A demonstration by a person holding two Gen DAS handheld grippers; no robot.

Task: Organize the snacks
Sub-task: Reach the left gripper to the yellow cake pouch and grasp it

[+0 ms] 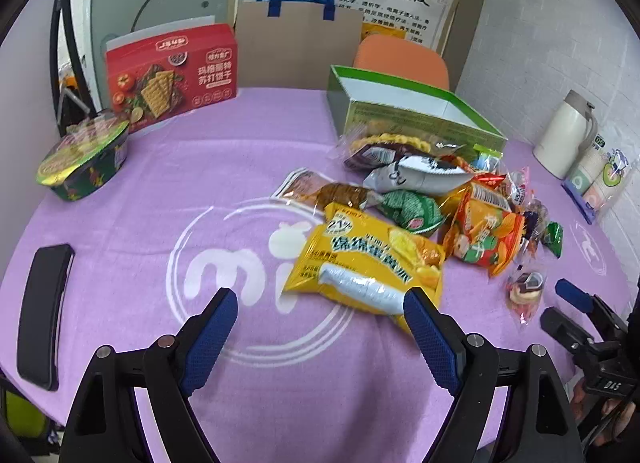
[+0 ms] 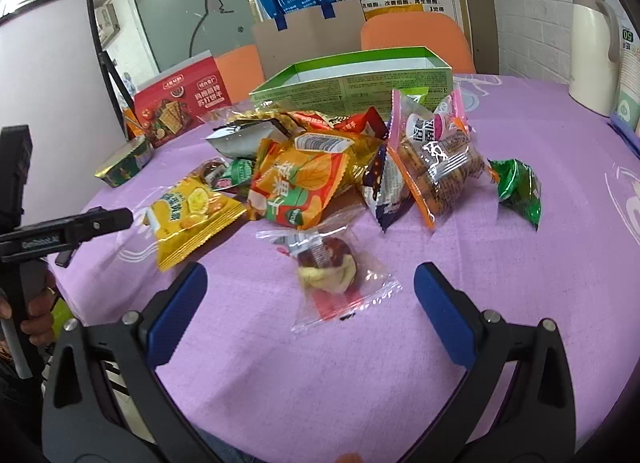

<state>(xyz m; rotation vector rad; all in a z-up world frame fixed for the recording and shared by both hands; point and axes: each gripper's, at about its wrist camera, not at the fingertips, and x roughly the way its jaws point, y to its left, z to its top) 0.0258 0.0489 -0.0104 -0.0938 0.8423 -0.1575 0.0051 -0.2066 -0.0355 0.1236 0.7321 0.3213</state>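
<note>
Snacks (image 1: 432, 199) lay heaped on the purple tablecloth (image 1: 168, 167) in front of an open green box (image 1: 416, 111): foil and clear packets in yellow, orange, green and white. The large yellow packet (image 1: 372, 263) showed pale cakes printed on its front and a glare across its lower edge. The left gripper (image 1: 320, 303) hovered with its blue pads spread wide and nothing between them; the yellow packet lay just beyond the tips, its near corner beside the right-hand pad. The right gripper (image 2: 310, 275) also stood spread and empty. A small clear-wrapped pastry (image 2: 332, 267), brown and cream, lay alone between its fingertips, touching neither pad, nearer than the heap.
</note>
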